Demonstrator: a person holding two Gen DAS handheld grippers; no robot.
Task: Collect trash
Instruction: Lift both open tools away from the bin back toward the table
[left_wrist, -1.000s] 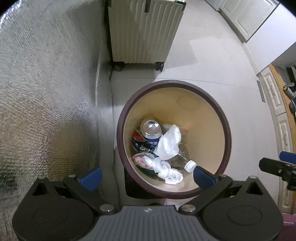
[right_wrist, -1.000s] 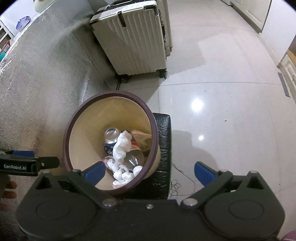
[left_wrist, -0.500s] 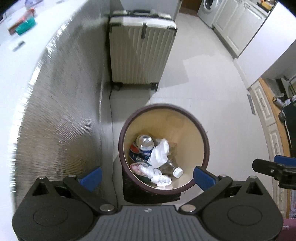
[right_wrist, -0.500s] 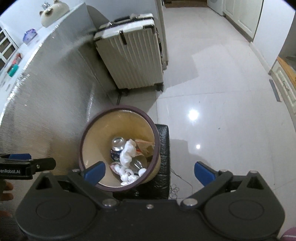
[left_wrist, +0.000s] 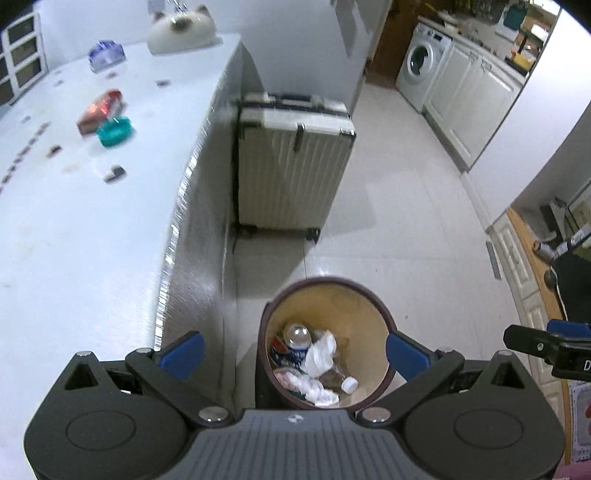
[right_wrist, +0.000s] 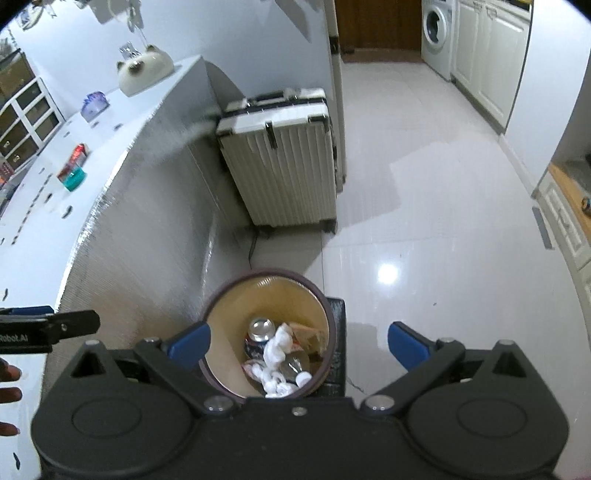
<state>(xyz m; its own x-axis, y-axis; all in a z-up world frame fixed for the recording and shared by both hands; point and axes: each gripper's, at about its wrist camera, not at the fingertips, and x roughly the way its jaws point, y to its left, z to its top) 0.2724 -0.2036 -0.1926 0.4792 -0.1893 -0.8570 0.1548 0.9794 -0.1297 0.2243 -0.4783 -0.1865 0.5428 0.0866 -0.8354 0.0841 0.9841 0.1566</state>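
A round trash bin (left_wrist: 364, 295) with a dark rim stands on the floor beside the counter; it also shows in the right wrist view (right_wrist: 236, 291). Inside lie a soda can (left_wrist: 297, 336), crumpled white tissues (left_wrist: 319, 356), a clear plastic bottle with a white cap (left_wrist: 349, 384) and other wrappers. My left gripper (left_wrist: 291, 354) is open and empty, high above the bin. My right gripper (right_wrist: 299, 345) is open and empty, also high above the bin. Small scraps (left_wrist: 114, 173) lie on the white counter (left_wrist: 74, 229).
A cream suitcase (left_wrist: 291, 166) stands on the floor behind the bin. On the counter are a teal dish (left_wrist: 114, 131), a red packet (left_wrist: 98, 110) and a cat-shaped ornament (left_wrist: 181, 26). White cabinets and a washing machine (left_wrist: 423, 62) line the right side.
Both grippers have risen well above the bin, which now looks smaller. The countertop and its objects have come into view. Both stay open and empty.
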